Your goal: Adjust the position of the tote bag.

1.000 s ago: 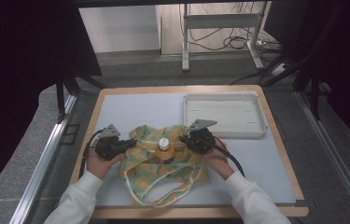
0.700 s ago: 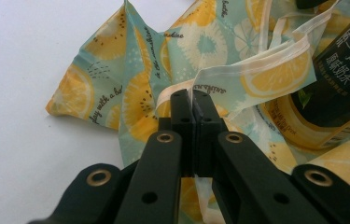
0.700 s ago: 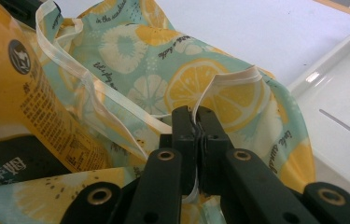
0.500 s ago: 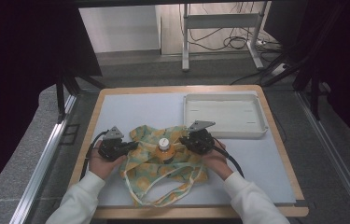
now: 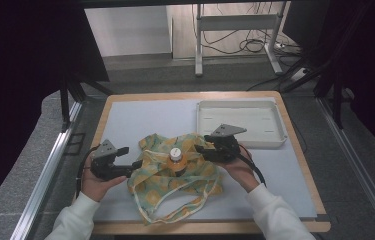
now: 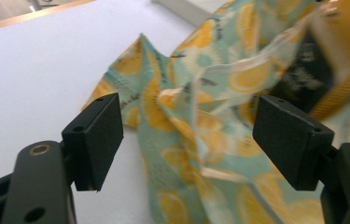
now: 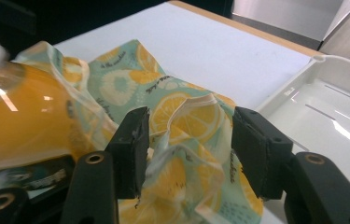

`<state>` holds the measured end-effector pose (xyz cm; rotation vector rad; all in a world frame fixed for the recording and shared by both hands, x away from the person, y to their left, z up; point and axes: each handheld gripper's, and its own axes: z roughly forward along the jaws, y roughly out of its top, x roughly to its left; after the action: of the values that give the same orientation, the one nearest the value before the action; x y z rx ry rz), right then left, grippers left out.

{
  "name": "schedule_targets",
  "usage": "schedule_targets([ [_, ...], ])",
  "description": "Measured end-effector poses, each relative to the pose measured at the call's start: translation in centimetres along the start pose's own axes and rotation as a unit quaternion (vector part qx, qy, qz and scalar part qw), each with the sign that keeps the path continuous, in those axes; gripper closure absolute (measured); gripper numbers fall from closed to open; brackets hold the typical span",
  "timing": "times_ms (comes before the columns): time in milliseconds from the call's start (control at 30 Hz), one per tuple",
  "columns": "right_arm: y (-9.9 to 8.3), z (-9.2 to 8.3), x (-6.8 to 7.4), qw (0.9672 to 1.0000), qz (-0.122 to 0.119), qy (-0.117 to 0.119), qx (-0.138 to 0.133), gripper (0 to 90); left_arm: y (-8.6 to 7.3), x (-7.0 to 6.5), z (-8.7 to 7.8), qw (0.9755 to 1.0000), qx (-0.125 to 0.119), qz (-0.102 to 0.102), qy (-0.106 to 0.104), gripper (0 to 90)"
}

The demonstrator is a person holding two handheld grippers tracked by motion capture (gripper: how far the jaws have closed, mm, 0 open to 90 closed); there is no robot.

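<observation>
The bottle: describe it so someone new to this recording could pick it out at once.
Start at the pale mat on the wooden-edged table, then find the crumpled lemon-print cloth bag near its front middle. The bottle stands inside that bag, between the two hand-held tools. It is the one orange thing with a white cap, unlike the flat white tray behind.

Grey floor (image 5: 140,70), pale wall (image 5: 125,30), metal stand (image 5: 235,35) with trailing cables (image 5: 240,45) beyond the table.
</observation>
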<state>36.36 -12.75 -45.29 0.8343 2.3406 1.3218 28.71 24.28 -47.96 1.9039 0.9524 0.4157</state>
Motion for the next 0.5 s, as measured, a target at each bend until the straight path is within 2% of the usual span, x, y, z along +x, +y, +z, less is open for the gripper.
schedule_targets([
  [67, 0.0, -0.7, 0.1, 1.0000, 0.002, 0.000, -0.006, 46.3, 0.0, -0.7, -0.8, 0.9999, -0.007, 0.006, -0.011, 32.3],
  [133, -0.1, -1.4, 0.3, 0.9999, 0.005, 0.006, -0.012, 49.6, 0.0, -1.3, -1.2, 0.9995, -0.015, 0.015, -0.025, 44.1],
  [167, -0.2, -1.7, 0.4, 0.9998, 0.005, 0.013, -0.013, 51.9, 0.0, -1.7, -1.4, 0.9991, -0.016, 0.020, -0.033, 53.2],
  [233, -0.4, -2.3, 0.7, 0.9996, 0.002, 0.023, -0.014, 60.5, 0.1, -2.5, -1.5, 0.9980, -0.010, 0.034, -0.053, 72.6],
  [300, -0.6, -2.8, 1.2, 0.9994, -0.002, 0.031, -0.014, 72.8, 0.3, -3.4, -1.2, 0.9965, 0.001, 0.050, -0.067, 83.1],
  [400, -0.8, -3.1, 1.8, 0.9985, -0.012, 0.054, -0.006, 86.8, 0.6, -4.2, -0.3, 0.9953, 0.015, 0.057, -0.076, 89.7],
  [500, -0.9, -2.5, 2.4, 0.9972, -0.017, 0.072, 0.011, 89.2, 0.8, -4.6, 1.3, 0.9950, 0.034, 0.054, -0.077, 89.9],
])
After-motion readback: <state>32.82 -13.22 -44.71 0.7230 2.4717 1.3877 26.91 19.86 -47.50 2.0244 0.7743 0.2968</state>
